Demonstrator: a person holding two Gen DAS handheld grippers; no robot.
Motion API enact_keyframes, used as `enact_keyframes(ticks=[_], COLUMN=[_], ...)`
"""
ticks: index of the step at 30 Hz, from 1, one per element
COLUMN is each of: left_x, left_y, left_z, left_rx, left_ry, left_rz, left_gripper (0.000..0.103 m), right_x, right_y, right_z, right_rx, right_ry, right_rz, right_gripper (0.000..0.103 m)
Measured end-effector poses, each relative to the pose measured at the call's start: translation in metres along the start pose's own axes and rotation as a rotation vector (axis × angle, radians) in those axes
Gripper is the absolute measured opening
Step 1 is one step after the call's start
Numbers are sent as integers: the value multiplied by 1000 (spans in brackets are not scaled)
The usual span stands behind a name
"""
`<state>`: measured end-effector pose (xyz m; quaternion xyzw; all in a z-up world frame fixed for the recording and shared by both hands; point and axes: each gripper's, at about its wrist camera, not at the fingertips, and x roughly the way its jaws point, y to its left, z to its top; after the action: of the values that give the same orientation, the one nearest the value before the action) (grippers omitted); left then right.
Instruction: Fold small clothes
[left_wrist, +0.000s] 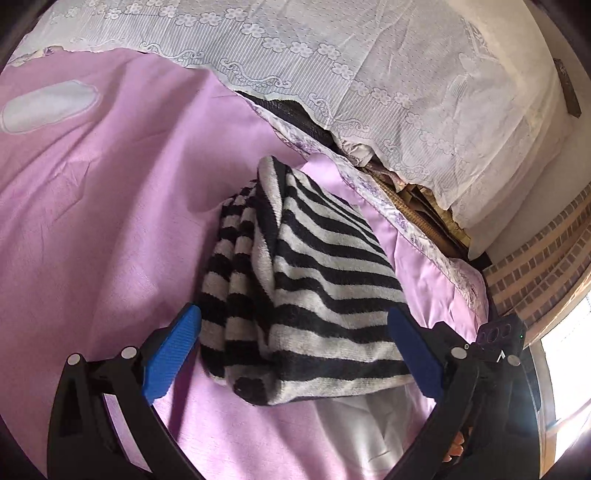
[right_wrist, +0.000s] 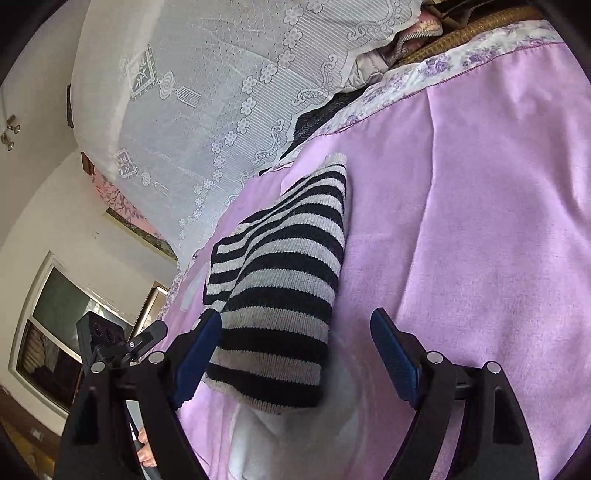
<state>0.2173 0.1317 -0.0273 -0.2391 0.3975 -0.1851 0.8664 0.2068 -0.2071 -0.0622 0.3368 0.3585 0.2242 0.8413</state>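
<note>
A lilac bedspread covers the bed, with a floral purple-and-white border along its far edge. Beyond it a white lace cloth with flower patterns drapes over a pile of bedding; a woven wicker edge shows beneath it. The walls are plain white. The left wrist view shows a brick-patterned surface beside a bright window pouring in daylight. In the right wrist view a white-framed window sits in the wall, and two metal knobs show at the far left.
</note>
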Motion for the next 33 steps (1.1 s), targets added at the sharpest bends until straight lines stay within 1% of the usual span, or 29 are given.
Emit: enact_keyframes(ticks=[2, 3, 5, 8, 11, 15, 18, 21, 26, 28, 29, 31, 33], left_x=[7, 11, 17, 27, 38, 44, 55, 64, 76, 77, 77, 72, 68], left_y=[8, 11, 11, 7, 10, 8, -1, -12, -7, -9, -11, -14, -17], left_z=[3, 4, 5, 6, 8, 14, 16, 17, 25, 24, 23, 21, 20], left_rx=[-26, -37, -27, 18, 39, 58, 108, 160, 138, 147, 157, 169, 183], left_ry=[45, 60, 83, 110, 141, 147, 156, 156, 165, 153, 143, 115, 82], left_rz=[-32, -35, -21, 12, 66, 59, 71, 66, 44, 59, 68, 80, 96], left_gripper=[98, 98, 98, 98, 98, 98, 98, 98, 98, 98, 96, 87, 72], right_x=[7, 9, 16, 24, 33, 47, 60, 73, 81, 83, 83, 81, 78], right_y=[1, 1, 1, 1, 1, -1, -1, 4, 9, 11, 12, 13, 17], right_z=[3, 4, 8, 13, 18, 26, 33, 36, 37, 37, 36, 34, 31], right_rx=[-3, -4, -4, -4, -9, -6, -7, -43, -77, -90, -99, -107, -129], right_ry=[27, 38, 57, 76, 94, 114, 127, 149, 155, 157, 157, 147, 126], right_rz=[16, 21, 21, 21, 13, 19, 25, 13, -7, -22, -30, -34, -41], right_gripper=[84, 84, 84, 84, 84, 84, 84, 84, 85, 84, 83, 77, 70])
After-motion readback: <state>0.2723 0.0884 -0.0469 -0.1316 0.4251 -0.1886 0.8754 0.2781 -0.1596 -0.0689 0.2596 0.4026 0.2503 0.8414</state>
